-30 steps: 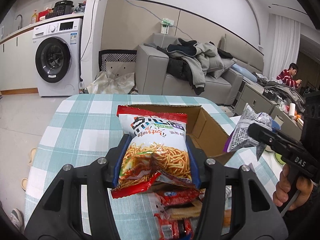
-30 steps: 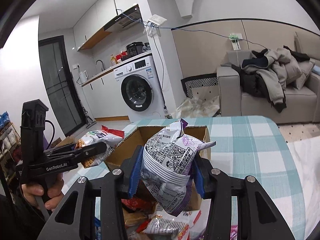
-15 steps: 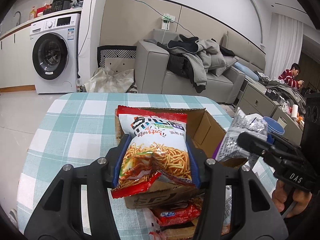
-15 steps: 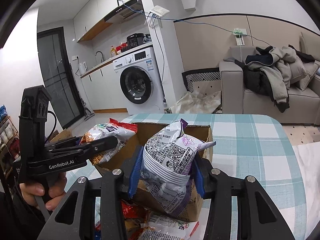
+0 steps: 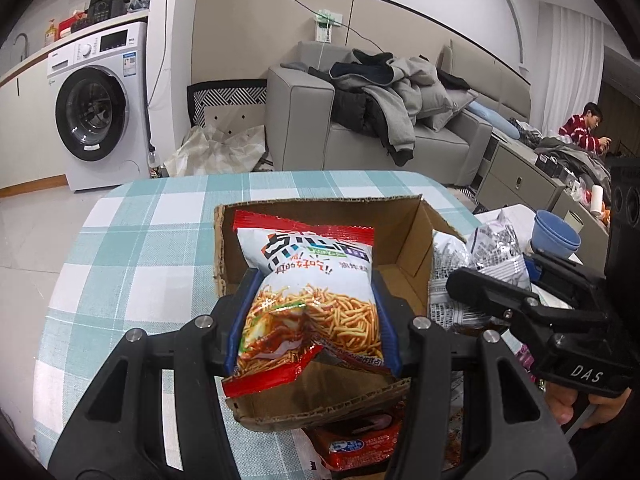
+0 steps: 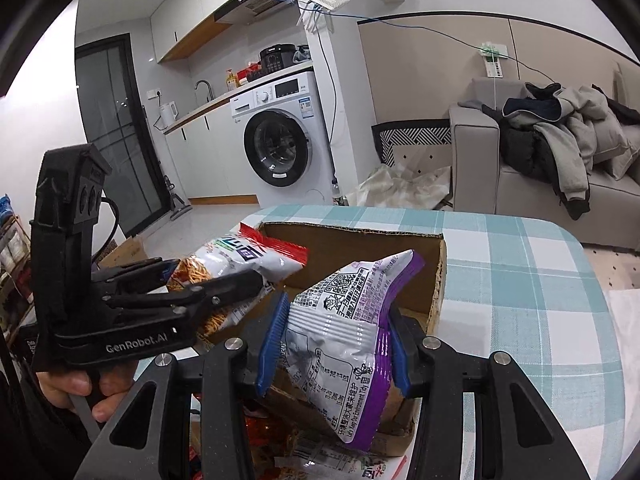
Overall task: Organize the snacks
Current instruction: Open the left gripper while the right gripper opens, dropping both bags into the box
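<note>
My left gripper (image 5: 310, 316) is shut on a red and white noodle-snack bag (image 5: 312, 280) and holds it over the open cardboard box (image 5: 320, 208). My right gripper (image 6: 332, 340) is shut on a silver and purple snack bag (image 6: 344, 340), held over the box's (image 6: 352, 236) right side. In the left wrist view the right gripper (image 5: 452, 284) with its silver bag (image 5: 472, 256) is at the box's right wall. In the right wrist view the left gripper (image 6: 260, 276) and noodle bag (image 6: 240, 256) are at the box's left.
The box stands on a table with a teal checked cloth (image 5: 152, 224). Several loose snack packets (image 5: 356, 440) lie in front of the box. A blue bowl (image 5: 556, 236) stands to the right. A sofa (image 5: 360, 132) and washing machine (image 5: 100, 112) are behind.
Both grippers have moved forward with their bags, from in front of the box to over its opening. The box now fills more of both views.
</note>
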Available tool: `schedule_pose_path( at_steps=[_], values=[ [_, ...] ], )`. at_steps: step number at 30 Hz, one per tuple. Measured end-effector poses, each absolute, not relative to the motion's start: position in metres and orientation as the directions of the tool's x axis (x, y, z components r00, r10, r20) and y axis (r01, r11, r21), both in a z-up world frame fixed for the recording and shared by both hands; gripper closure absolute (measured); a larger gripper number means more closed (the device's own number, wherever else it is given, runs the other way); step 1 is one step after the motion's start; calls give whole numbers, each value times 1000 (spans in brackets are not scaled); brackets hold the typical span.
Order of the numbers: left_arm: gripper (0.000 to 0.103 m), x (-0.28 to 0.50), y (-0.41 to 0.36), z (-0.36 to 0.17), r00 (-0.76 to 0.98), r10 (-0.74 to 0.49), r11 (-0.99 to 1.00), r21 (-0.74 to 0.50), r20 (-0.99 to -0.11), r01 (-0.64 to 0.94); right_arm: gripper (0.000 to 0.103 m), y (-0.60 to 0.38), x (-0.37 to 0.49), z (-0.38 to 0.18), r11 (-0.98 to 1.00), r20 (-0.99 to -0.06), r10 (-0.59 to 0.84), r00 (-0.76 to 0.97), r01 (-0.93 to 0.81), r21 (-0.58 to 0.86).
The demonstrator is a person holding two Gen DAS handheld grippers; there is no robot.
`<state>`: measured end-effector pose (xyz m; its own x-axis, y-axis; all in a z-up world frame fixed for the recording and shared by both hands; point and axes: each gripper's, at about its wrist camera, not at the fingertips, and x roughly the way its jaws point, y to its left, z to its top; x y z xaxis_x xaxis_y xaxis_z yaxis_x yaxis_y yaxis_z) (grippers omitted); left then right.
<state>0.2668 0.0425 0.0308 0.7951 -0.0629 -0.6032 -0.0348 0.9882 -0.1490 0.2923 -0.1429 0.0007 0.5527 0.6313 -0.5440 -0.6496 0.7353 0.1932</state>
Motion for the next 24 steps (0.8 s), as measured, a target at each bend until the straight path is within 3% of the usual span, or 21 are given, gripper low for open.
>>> schedule_pose_path(
  at_steps=[6,7,8,10,12,14,24],
  values=[
    [52,274,39,26,773,-65,990,-140,-631,-30,46,-151,294,4,753,-529,622,577,-625,204],
    [49,273,39,26,773,-70,989,-143,-631,-28,37,-154,293,5,758,-528,619,582,-619,206],
    [44,271,40,28,774,-75,989,-149,-628,-25,26,-157,291,6,761,-524,618,586,-614,210],
    [27,267,42,32,781,-84,985,-168,-619,-27,16,-167,287,9,769,-516,613,598,-601,218],
    [18,258,47,36,789,-113,980,-201,-605,-14,12,-176,280,12,782,-514,600,612,-585,216],
    [1,248,49,41,799,-91,979,-199,-595,-36,2,-185,274,15,796,-518,584,625,-566,215],
    [1,188,52,51,818,-53,982,-178,-573,-61,0,-225,233,19,840,-541,526,656,-500,211]
  ],
)
